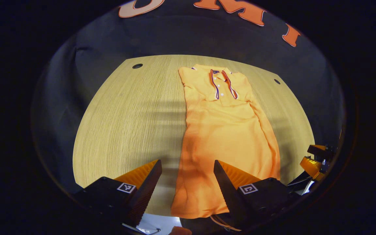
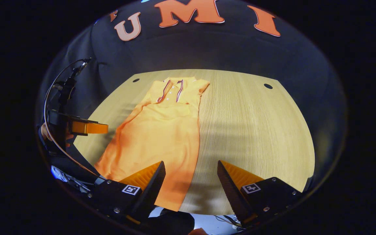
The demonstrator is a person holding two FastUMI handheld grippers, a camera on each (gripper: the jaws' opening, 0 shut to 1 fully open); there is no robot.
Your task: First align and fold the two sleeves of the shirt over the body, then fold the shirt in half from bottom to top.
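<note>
Shirt [image 1: 227,130] lies flat on the table [image 1: 129,124], hem nearest, collar [image 1: 222,83] toward 12 o'clock, both sleeves folded over the body. Left gripper [image 1: 188,182] hovers level above the hem's left corner, fingers spread wide, holding nothing. Right gripper [image 2: 191,182] hangs wide over the hem's right corner, also empty.

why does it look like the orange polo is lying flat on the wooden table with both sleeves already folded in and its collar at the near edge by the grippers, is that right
Almost right. The orange polo does lie flat on the wooden table with its sleeves folded in, but the collar is at the far end, toward the booth wall. The hem is the end near the grippers, as the left gripper view shows.
</note>
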